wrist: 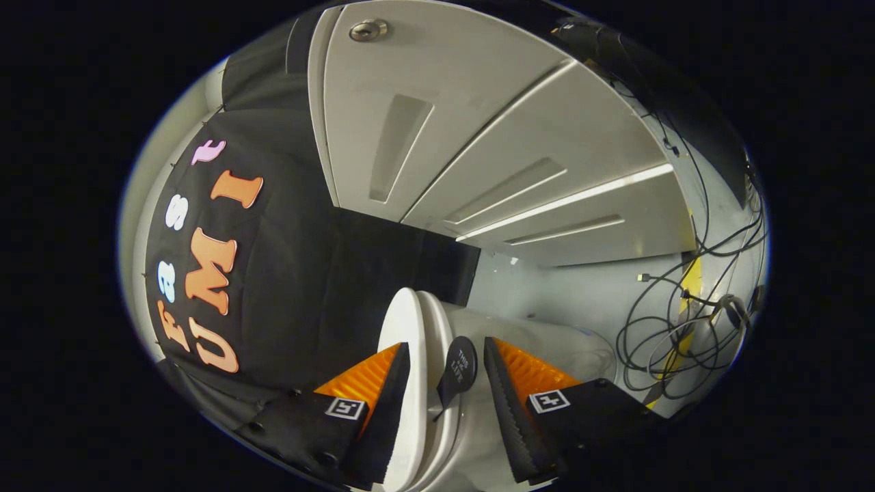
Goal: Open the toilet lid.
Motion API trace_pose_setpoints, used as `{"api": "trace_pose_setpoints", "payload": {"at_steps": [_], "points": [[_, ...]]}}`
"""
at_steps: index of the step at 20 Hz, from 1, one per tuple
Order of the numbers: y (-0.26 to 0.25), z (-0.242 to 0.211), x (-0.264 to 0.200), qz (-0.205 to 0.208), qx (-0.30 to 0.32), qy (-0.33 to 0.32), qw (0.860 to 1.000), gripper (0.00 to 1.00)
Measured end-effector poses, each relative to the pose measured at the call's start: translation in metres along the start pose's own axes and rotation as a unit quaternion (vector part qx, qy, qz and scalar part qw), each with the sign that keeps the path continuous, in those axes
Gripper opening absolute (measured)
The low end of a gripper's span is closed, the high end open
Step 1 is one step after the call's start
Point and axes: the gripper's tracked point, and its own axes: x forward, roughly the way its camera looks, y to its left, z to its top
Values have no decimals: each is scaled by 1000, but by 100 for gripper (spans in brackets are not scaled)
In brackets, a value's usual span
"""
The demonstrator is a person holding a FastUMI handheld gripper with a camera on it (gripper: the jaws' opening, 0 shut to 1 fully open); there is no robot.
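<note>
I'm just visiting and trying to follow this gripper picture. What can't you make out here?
- Gripper: whether the left finger touches the lid; the lid's edge overlaps it.
- Tag on the seat: print too small.
- Bowl: its inside, hidden by seat and right finger.
- Cables: where they end, blurred and tangled.

Pale floor (pixel 581 294) carries the white toilet (pixel 519 342), standing at 12 o'clock off the fingers, which stand apart around its lid edge. Tangle of black cables (pixel 677 328) on the floor at 2 o'clock.
</note>
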Motion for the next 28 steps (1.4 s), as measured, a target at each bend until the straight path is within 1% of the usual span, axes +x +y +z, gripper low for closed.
{"api": "trace_pose_setpoints", "payload": {"at_steps": [1, 4, 5, 7, 8, 9, 10, 11, 12, 18, 20, 23, 25, 28], "points": [[-9, 1, -2, -15, -10, 4, 1000, 52], [-12, -3, 2, -13, 13, 0, 1000, 31], [-9, -3, 2, -7, 20, 0, 1000, 21], [-5, -2, 1, 5, 22, 1, 1000, 21], [-11, -5, 2, -11, 7, -1, 1000, 21], [-10, -4, -1, -9, -2, -7, 1000, 11], [-8, -3, -1, -13, -18, -7, 1000, 12], [-3, -1, -2, -12, -22, -12, 1000, 12], [4, -1, -3, -6, -27, -13, 1000, 9], [66, 8, -23, 56, -86, -28, 994, 8], [82, 7, -28, 61, -113, -29, 991, 8], [113, 6, -38, 71, -135, -36, 988, 8], [138, 4, -44, 77, -165, -42, 982, 8], [184, -6, -52, 102, -229, -50, 967, 8]]}}
